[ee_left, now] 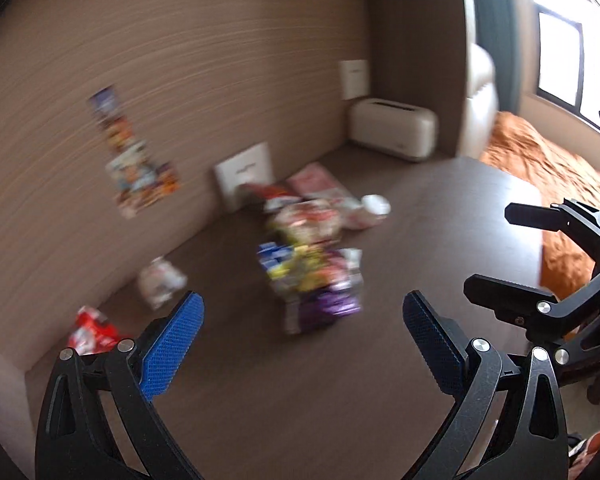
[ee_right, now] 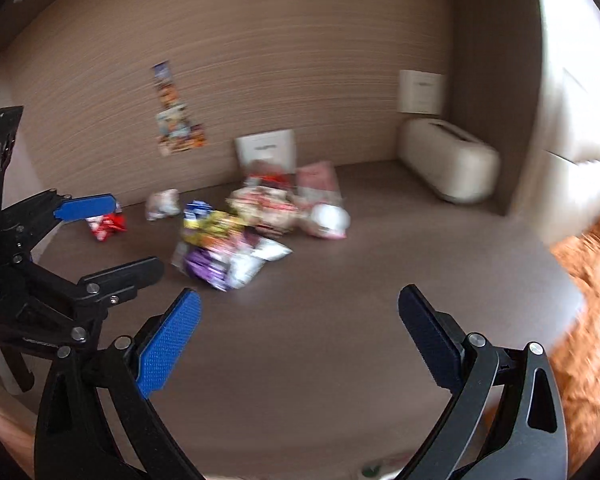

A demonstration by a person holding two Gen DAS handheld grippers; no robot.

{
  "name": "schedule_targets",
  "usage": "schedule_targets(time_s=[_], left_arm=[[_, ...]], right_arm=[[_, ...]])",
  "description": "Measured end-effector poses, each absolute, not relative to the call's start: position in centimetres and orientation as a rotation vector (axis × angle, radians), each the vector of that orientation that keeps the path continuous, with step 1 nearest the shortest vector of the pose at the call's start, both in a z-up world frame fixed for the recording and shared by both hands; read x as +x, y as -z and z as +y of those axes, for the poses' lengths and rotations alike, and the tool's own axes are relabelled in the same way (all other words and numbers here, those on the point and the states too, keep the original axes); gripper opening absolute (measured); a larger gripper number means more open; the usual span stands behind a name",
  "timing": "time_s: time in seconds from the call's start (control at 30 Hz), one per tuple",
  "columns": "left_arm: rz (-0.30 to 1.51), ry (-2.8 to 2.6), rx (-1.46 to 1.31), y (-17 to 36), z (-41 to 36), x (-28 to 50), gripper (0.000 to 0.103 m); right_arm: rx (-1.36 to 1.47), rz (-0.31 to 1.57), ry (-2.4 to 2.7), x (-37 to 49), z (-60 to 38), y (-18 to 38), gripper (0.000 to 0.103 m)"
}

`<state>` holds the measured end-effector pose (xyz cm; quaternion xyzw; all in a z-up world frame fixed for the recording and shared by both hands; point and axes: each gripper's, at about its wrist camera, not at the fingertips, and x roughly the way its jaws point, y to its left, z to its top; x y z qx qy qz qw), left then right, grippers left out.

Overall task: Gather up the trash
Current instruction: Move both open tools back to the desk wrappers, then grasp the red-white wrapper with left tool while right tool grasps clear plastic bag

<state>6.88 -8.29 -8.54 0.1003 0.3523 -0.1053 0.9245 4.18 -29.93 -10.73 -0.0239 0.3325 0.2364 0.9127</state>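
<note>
Both views are dim and brownish, with daylight from the window (ee_left: 560, 52) blown out to white at the right edge and a matching glare patch in the right wrist view. Motion blur smears the wrappers (ee_left: 312, 264), the wall stripes and the toaster (ee_right: 448, 168), while each tool's fingers (ee_left: 176, 344) stay sharp. Fisheye bending curves the wall and bench (ee_right: 340, 340), and the corners go black

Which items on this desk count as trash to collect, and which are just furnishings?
Trash to collect:
heap of snack wrappers
red wrapper
crumpled white wrapper
white cup

Not part of the job:
toaster
colourful leaflet on the wall
white card against the wall
orange blanket
</note>
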Motion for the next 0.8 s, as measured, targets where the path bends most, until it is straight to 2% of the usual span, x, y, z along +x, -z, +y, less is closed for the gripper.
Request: schedule_targets(time_s=[0.4,0.63,0.8], left_arm=[[0.756,-0.131,0.078,10.8,6.9,9.8,0.098],[0.796,-0.220,0.019,13.4,12.2,13.9,0.098],[0.879,-0.262,0.041,16.3,14.3,17.1,0.098]], right_arm=[[-0.145,0.704,-0.724,10.0,-14.5,10.9,0.099],[-0.235,0.713,-0.712,14.1,-8.1,12.4,0.099],[-0.295,0.791,-0.683,17.3,-4.5,14.9,0.099]])
